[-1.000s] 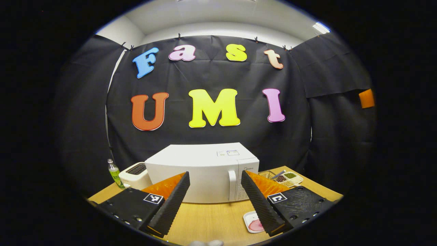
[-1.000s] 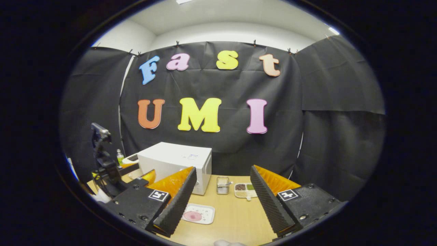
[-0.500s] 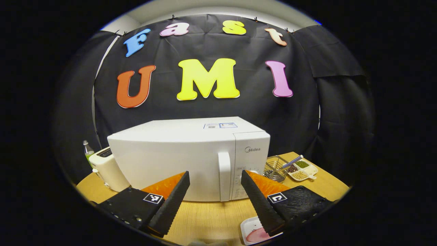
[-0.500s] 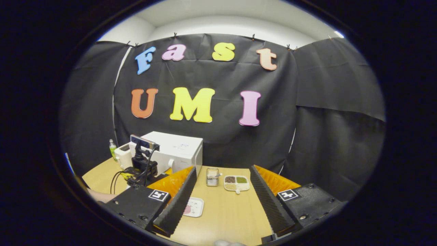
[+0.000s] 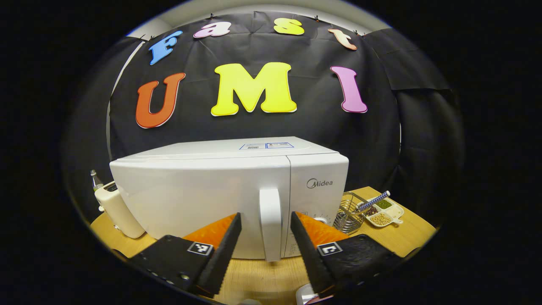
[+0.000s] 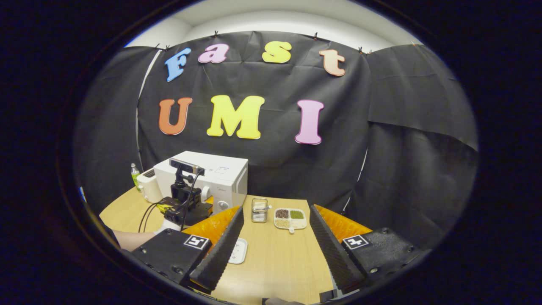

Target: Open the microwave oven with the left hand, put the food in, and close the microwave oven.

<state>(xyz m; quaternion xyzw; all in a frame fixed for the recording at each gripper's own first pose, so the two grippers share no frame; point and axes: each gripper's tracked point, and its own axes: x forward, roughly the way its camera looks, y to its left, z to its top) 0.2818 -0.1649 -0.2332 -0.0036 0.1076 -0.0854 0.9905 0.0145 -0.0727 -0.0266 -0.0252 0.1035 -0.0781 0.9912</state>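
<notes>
A pale wooden table (image 6: 279,262) with a smooth grain fills the lower part of both views, backed by creased black cloth hung on clips, with a strip of white wall and ceiling above it at the top of the frame. In the left gripper view the microwave oven (image 5: 203,199), a glossy white box with rounded corners, stands across the centre, its door shut and its upright white handle (image 5: 270,222) just below centre. The left gripper (image 5: 264,250) sits at the bottom of that frame with its ridged, wedge-shaped fingers spread apart, one on either side of the handle; I cannot tell whether they touch it. A cream toaster (image 5: 118,209) stands at the oven's left with a small bottle (image 5: 95,180) behind it; at lower right are a wire basket (image 5: 349,209) and a divided white dish of beans (image 5: 383,212). In the right gripper view the right gripper (image 6: 275,250) is at the bottom centre, fingers wide apart over bare table. Between them, farther off, stand the basket and the dish. The white food plate (image 6: 238,250) lies flat just beside its left finger, partly hidden. The oven is at mid left, with the other gripper and its cabled camera in front
</notes>
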